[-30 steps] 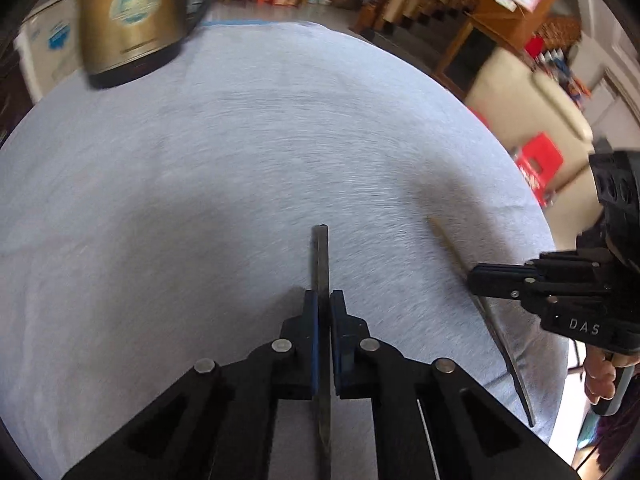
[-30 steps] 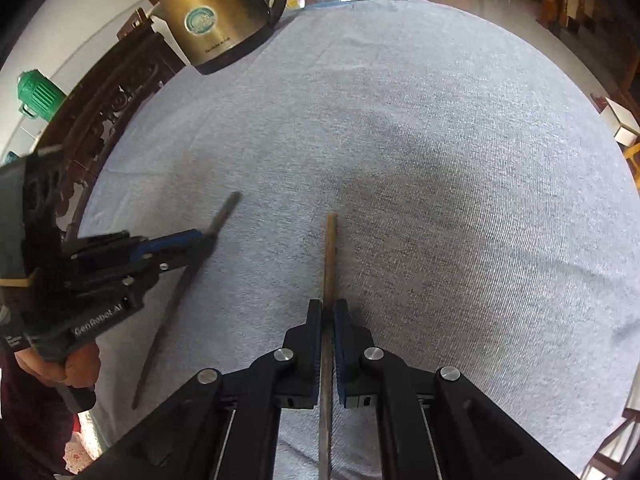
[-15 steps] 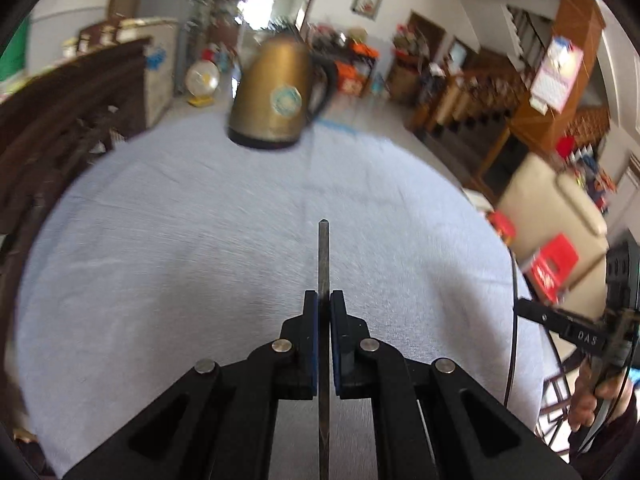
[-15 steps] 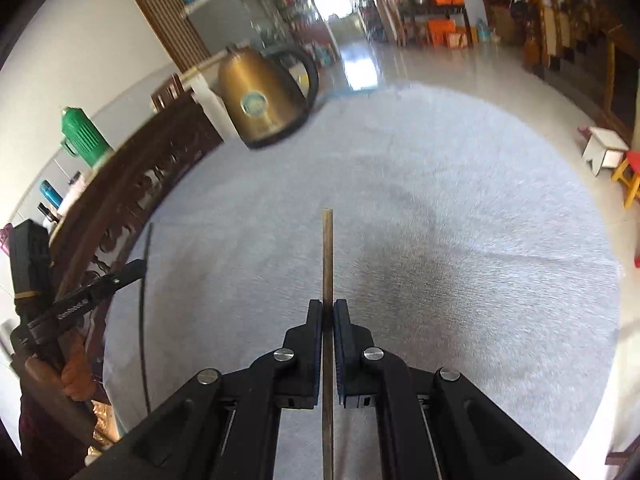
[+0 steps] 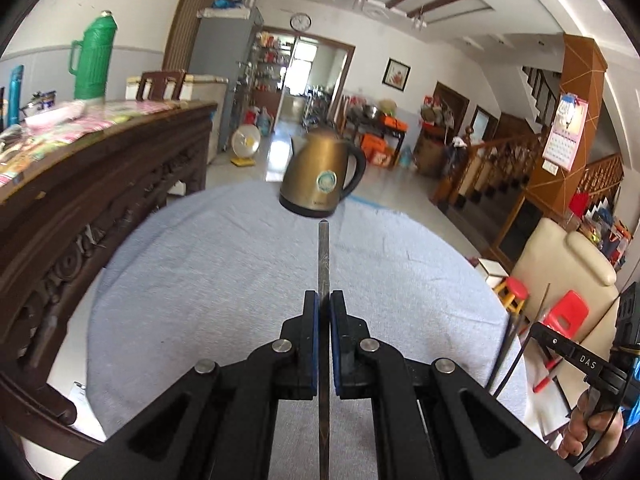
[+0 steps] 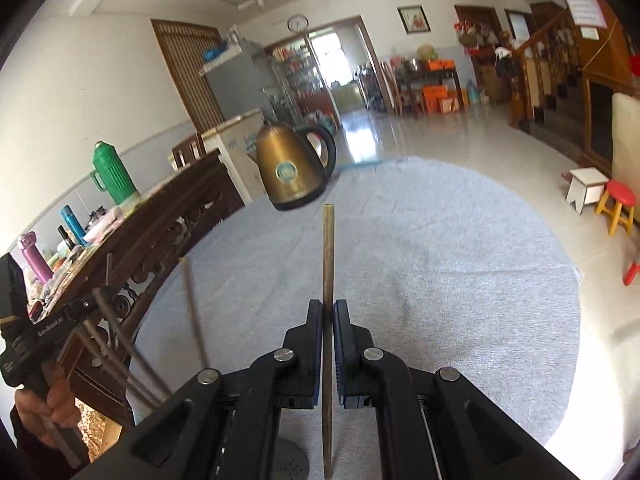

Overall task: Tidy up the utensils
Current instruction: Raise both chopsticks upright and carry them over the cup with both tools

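My left gripper (image 5: 323, 300) is shut on a dark chopstick (image 5: 323, 256) that sticks straight forward above the grey-clothed round table (image 5: 224, 272). My right gripper (image 6: 328, 308) is shut on a light wooden chopstick (image 6: 328, 252), also held above the table. The right gripper shows at the right edge of the left wrist view (image 5: 536, 326). The left gripper shows at the left edge of the right wrist view (image 6: 96, 294). Several blurred grey sticks (image 6: 192, 312) rise at the lower left of the right wrist view, above a round perforated metal piece (image 6: 290, 460).
A gold electric kettle (image 5: 322, 178) stands at the table's far edge. A dark carved wooden sideboard (image 5: 80, 184) runs along the left, with a green thermos (image 5: 92, 60) on it. A cream sofa (image 5: 560, 272) and small red stools (image 5: 516, 294) stand to the right.
Both grippers have tilted up from looking down at the table to looking level across the room, each still holding its chopstick lifted off the cloth.
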`<action>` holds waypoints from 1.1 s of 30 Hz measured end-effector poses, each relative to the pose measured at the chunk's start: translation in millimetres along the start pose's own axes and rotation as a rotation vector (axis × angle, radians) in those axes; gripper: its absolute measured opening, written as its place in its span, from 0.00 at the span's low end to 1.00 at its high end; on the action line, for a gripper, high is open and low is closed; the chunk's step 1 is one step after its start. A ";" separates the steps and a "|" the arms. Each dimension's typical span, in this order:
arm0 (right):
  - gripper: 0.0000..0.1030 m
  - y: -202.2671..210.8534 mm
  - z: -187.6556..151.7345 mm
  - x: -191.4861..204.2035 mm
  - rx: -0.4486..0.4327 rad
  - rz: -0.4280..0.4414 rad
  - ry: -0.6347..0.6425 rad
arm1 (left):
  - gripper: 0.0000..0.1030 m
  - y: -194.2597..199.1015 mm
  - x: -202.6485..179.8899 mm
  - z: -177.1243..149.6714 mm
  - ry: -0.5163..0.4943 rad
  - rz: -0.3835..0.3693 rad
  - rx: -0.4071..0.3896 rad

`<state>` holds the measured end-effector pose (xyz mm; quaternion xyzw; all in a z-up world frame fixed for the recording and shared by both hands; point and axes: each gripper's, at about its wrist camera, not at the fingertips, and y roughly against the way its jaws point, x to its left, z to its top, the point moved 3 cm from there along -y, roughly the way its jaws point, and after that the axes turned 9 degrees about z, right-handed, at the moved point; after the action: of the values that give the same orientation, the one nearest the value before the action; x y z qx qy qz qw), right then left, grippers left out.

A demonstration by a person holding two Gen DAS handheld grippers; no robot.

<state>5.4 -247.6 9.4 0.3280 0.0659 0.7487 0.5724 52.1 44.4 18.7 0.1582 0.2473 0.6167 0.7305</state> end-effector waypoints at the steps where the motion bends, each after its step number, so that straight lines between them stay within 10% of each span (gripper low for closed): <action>1: 0.06 4.4 -0.7 3.5 -0.014 -0.003 0.009 | 0.05 4.3 -1.9 -0.4 0.001 -0.002 -0.010; 17: 0.06 67.8 13.1 51.9 -0.226 -0.012 0.107 | 0.05 99.4 -34.7 19.6 0.014 -0.084 -0.267; 33: 0.06 133.9 29.2 76.6 -0.353 0.095 0.142 | 0.05 97.0 -74.3 24.8 0.078 -0.166 -0.363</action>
<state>-97.0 -231.7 127.5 0.1715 -0.0419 0.7961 0.5788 -22.6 -8.1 103.5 -0.0211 0.1722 0.5944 0.7852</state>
